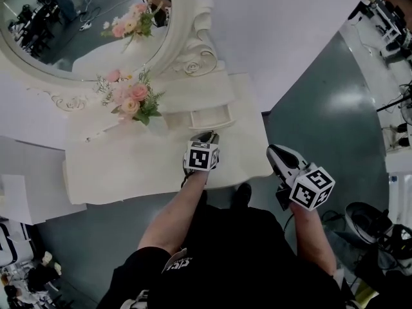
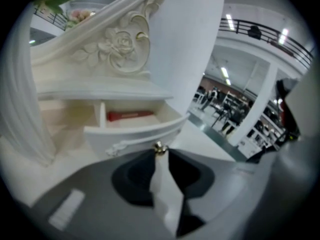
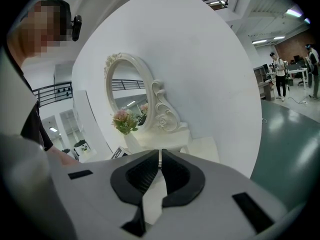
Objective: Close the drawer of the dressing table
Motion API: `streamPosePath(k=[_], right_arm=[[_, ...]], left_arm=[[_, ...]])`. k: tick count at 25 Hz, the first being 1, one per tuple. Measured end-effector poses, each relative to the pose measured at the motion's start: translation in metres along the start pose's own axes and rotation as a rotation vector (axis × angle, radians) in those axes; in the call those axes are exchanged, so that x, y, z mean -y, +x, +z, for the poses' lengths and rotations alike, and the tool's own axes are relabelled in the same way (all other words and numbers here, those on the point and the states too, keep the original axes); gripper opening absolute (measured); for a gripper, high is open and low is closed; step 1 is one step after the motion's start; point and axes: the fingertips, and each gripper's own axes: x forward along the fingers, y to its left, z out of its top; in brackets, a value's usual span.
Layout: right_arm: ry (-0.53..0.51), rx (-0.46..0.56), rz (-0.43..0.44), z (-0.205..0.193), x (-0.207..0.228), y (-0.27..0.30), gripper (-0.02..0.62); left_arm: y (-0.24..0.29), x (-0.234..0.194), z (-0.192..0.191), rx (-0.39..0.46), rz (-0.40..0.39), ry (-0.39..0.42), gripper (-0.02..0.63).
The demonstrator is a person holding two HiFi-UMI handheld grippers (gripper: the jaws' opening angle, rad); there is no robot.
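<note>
The white dressing table has a small drawer pulled out under its carved shelf. In the left gripper view the drawer stands open with a red item inside. Its small gold knob sits pinched between the tips of my left gripper. From the head view, the left gripper reaches over the tabletop to the drawer front. My right gripper hangs off the table's right edge over the floor. Its jaws are together with nothing between them.
An oval mirror in a carved white frame rises behind the table. A bunch of pink flowers stands left of the drawer. Grey-green floor lies to the right, with cables and equipment at the far right.
</note>
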Motion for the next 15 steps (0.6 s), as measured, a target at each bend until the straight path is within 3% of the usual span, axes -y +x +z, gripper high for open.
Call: streamPosePath(k=[15], right_arm=[[-0.005, -0.010, 0.031, 0.002, -0.004, 0.020, 0.009]], left_arm=[[-0.008, -0.005, 0.020, 0.019, -0.006, 0.019, 0.084]])
